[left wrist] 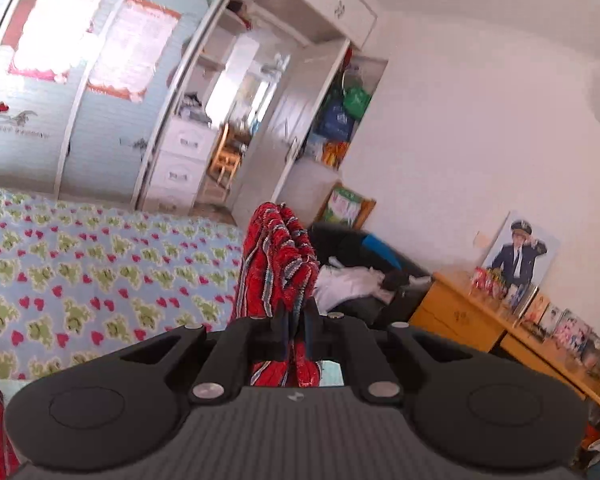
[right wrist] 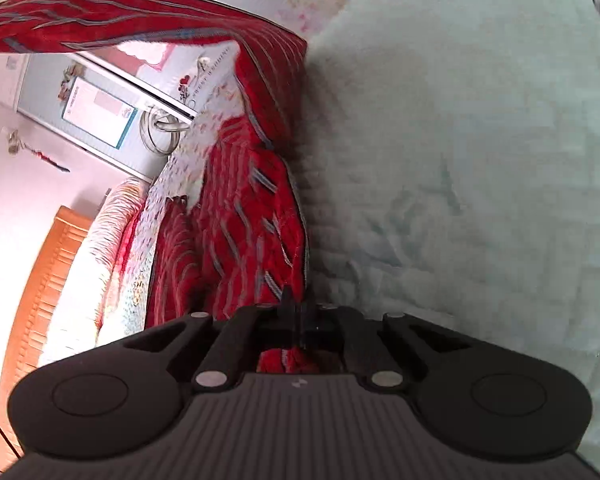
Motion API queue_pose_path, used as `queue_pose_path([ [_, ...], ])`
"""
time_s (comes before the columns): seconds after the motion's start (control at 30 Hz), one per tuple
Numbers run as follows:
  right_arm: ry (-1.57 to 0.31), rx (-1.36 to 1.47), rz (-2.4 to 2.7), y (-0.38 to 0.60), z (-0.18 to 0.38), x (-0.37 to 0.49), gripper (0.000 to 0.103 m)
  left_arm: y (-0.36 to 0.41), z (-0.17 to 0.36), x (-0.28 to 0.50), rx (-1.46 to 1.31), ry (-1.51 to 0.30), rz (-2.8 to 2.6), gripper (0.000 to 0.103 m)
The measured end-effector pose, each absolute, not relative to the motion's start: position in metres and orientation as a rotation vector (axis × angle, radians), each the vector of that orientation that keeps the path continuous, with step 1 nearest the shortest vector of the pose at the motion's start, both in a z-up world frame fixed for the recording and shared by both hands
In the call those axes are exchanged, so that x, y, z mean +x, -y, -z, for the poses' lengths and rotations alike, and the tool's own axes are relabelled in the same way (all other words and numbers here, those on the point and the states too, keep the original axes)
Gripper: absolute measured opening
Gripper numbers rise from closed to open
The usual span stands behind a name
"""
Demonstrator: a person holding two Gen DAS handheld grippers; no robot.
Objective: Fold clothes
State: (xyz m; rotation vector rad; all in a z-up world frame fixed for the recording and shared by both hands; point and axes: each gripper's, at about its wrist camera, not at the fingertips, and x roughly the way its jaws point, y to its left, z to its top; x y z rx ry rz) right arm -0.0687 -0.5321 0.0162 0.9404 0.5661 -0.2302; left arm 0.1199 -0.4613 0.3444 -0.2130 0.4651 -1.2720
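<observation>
Both my tongs are clamped on the red knitted garment with grey-blue stripes (left wrist: pixel 274 264). My left tongs (left wrist: pixel 296 314) pinch a bunched fold of it and hold it raised above the bed's blue bedspread printed with green frogs and red hearts (left wrist: pixel 100 264); cloth rises ahead of the jaws and hangs below them. My right tongs (right wrist: pixel 298 310) are closed together on an edge of the same garment, low, beside a pale mint quilted cover (right wrist: pixel 460 160). From the right wrist view the knit runs away from the jaws and arcs up in a long band across the top left, so most of it is in the air, slack and twisted.

Step in hand, as I judge it: spreading the garment between two grips before laying it flat. To do it well: draw my hands apart until the band loses its twist, keep both edges level, lower evenly onto the bedspread. The thick knit will sag; avoid jerking, or a pinch may slip.
</observation>
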Motion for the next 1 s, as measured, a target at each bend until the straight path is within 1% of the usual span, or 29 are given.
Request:
queue_pose_path([
  [0.23, -0.672, 0.586, 0.302, 0.475, -0.068, -0.037, 0.0, 0.363, -0.365, 0.147, -0.324, -0.344, 1.196, 0.006],
  [0.5, -0.746, 0.306, 0.214, 0.386, -0.102, 0.013, 0.001, 0.229, -0.341, 0.185, -0.425, -0.316, 0.958, 0.006],
  [0.6, -0.776, 0.2, 0.176, 0.356, -0.105, 0.029, 0.001, 0.177, -0.32, 0.198, -0.476, -0.315, 0.84, 0.006],
  [0.73, -0.834, 0.118, 0.147, 0.328, -0.095, 0.047, 0.001, 0.133, -0.276, 0.215, -0.496, -0.399, 0.742, 0.006],
  [0.9, -0.9, 0.08, 0.145, 0.313, -0.074, 0.062, 0.003, 0.124, -0.208, 0.226, -0.458, -0.56, 0.663, 0.007],
  [1.0, -0.914, 0.062, 0.153, 0.308, -0.068, 0.066, 0.004, 0.116, -0.18, 0.226, -0.461, -0.617, 0.635, 0.007],
])
